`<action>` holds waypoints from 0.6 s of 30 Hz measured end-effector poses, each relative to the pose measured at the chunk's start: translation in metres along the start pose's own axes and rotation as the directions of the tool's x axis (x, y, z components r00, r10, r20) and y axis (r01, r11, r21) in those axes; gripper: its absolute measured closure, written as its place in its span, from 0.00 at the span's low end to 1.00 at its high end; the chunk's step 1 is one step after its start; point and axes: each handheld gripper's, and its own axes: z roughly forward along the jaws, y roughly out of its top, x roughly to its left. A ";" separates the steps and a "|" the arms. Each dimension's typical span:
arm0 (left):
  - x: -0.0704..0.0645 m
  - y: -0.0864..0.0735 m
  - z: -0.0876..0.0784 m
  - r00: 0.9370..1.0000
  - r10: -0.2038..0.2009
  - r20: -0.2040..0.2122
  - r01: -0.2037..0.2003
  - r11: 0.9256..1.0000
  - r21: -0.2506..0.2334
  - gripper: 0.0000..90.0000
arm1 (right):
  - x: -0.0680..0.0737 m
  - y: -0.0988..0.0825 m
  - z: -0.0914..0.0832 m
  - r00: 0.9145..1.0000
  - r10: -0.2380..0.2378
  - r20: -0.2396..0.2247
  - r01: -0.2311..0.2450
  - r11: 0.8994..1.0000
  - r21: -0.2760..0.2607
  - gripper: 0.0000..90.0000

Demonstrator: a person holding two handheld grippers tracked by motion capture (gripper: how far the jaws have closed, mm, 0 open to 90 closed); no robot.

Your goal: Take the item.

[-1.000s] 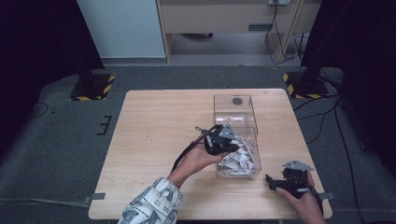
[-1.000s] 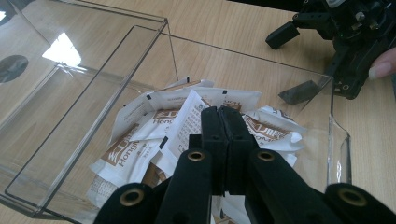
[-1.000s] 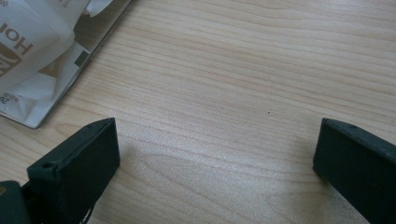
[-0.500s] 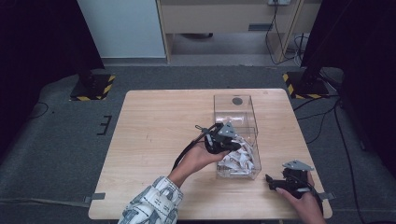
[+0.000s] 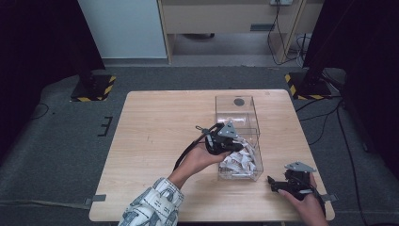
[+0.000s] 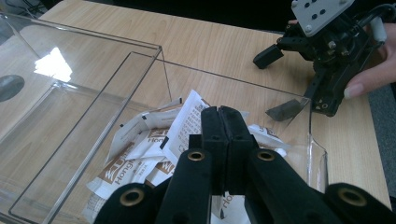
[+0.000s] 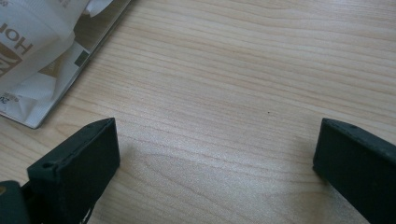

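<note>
Clear plastic box point(image 5: 237, 136) on the table point(image 5: 155, 136), right of centre, its near compartment heaped with white sachets point(image 6: 154, 140) (too overlapped to count; the far compartment is bare). Left gripper point(image 6: 223, 122) hangs over the heap, jaws pressed together, seemingly holding no sachet. Right gripper point(image 7: 215, 154) rests near the right edge, jaws spread wide. Judged step: picking sachets. Next: open, descend, pinch one. Two grippers, one box.

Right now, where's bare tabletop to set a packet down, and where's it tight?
Free: the whole left half of the table, from its left edge to the left gripper, and the strip behind the clear box. Tight: the near right corner, where the box's packets and the right gripper sit close, with a narrow bare gap between them.
</note>
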 end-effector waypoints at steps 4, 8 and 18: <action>-0.001 0.001 -0.002 1.000 -0.002 -0.005 0.002 1.000 -0.006 0.99 | 0.000 0.000 0.000 1.000 -0.001 0.001 0.001 1.000 -0.001 0.01; -0.002 0.001 -0.003 1.000 0.003 -0.004 -0.003 1.000 -0.013 0.99 | 0.000 0.000 0.000 1.000 0.000 0.001 0.000 1.000 0.000 0.01; -0.003 0.002 -0.007 1.000 0.007 -0.009 -0.007 1.000 -0.027 0.99 | 0.000 0.000 0.000 1.000 -0.001 0.001 0.001 1.000 -0.001 0.01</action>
